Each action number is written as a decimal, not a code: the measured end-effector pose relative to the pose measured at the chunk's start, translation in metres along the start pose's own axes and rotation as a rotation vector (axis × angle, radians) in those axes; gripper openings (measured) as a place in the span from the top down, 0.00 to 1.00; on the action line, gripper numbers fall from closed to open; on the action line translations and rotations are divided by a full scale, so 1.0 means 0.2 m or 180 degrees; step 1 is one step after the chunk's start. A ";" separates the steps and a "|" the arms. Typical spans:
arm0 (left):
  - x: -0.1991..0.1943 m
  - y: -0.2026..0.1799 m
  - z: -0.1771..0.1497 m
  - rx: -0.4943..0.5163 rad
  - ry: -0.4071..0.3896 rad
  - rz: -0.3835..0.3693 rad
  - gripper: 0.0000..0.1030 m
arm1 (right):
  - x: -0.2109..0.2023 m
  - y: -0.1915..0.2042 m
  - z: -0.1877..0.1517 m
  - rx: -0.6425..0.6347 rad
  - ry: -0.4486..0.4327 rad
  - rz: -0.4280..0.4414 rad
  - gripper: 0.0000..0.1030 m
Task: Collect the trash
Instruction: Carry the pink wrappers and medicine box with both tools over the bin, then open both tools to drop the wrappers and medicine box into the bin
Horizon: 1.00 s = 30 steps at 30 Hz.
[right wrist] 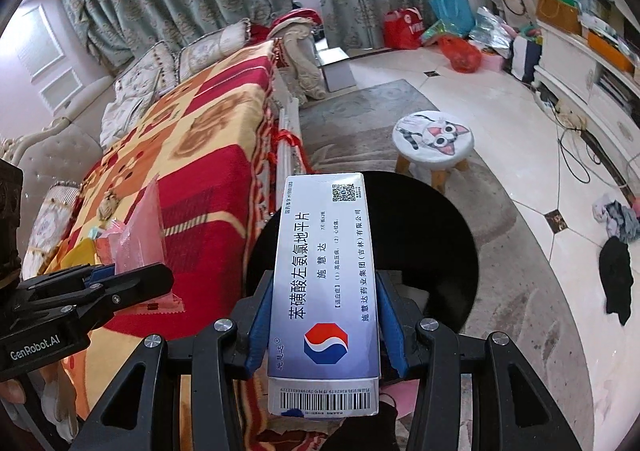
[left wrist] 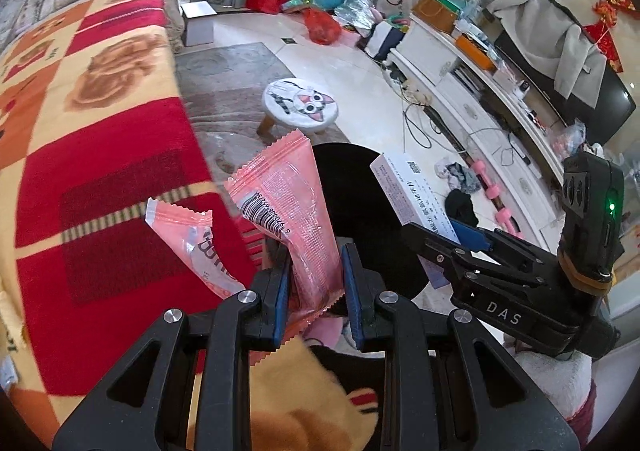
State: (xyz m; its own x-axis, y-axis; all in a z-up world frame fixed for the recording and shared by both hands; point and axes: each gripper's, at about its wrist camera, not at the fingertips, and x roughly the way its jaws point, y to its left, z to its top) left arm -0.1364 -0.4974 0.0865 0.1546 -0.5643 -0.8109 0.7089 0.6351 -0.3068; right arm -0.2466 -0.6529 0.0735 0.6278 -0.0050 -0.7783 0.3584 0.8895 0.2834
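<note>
My left gripper (left wrist: 316, 287) is shut on a pink snack wrapper (left wrist: 288, 203) with a barcode, held upright beside the sofa. A second torn pink wrapper (left wrist: 188, 243) shows just left of it. My right gripper (right wrist: 324, 315) is shut on a white and blue medicine box (right wrist: 326, 271), held over a black round bin (right wrist: 432, 235). In the left wrist view the right gripper (left wrist: 460, 239) holds the box (left wrist: 412, 191) at the right, above the bin (left wrist: 352, 187). In the right wrist view the left gripper (right wrist: 104, 275) holds the pink wrapper (right wrist: 140, 227) at the left.
A sofa with a red and yellow blanket (left wrist: 92, 123) fills the left. A small cat-face stool (left wrist: 300, 103) stands on the grey rug beyond the bin. A white TV cabinet (left wrist: 472, 91) runs along the right, with cables, pink dumbbells (left wrist: 492, 187) and clothes on the floor.
</note>
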 end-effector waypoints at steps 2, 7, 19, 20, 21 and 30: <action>0.03 -0.02 0.01 -0.0001 0.0021 -0.0047 0.78 | 0.00 -0.04 0.01 0.0051 -0.0005 -0.0014 0.56; 0.10 -0.05 0.04 0.0014 0.0055 -0.0074 0.78 | 0.02 -0.10 0.01 0.0108 0.0012 -0.0040 0.55; 0.14 -0.08 0.05 0.0070 -0.0001 -0.0239 0.77 | 0.07 -0.17 0.03 0.0218 0.0057 -0.0093 0.54; 0.14 -0.08 0.06 0.0079 -0.0012 -0.0237 0.75 | 0.07 -0.18 0.03 0.0233 0.0054 -0.0098 0.54; 0.14 -0.08 0.06 0.0084 -0.0020 -0.0248 0.69 | 0.07 -0.18 0.03 0.0250 0.0050 -0.0102 0.54; 0.13 -0.02 0.06 0.0001 -0.0009 -0.0237 0.49 | 0.06 -0.20 0.03 0.0349 0.0014 -0.0149 0.34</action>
State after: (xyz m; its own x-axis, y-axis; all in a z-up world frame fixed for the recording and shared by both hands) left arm -0.1278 -0.5213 0.0719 0.1033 -0.6114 -0.7845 0.7187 0.5912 -0.3662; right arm -0.2491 -0.6926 0.0566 0.6058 -0.0432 -0.7945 0.4608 0.8331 0.3061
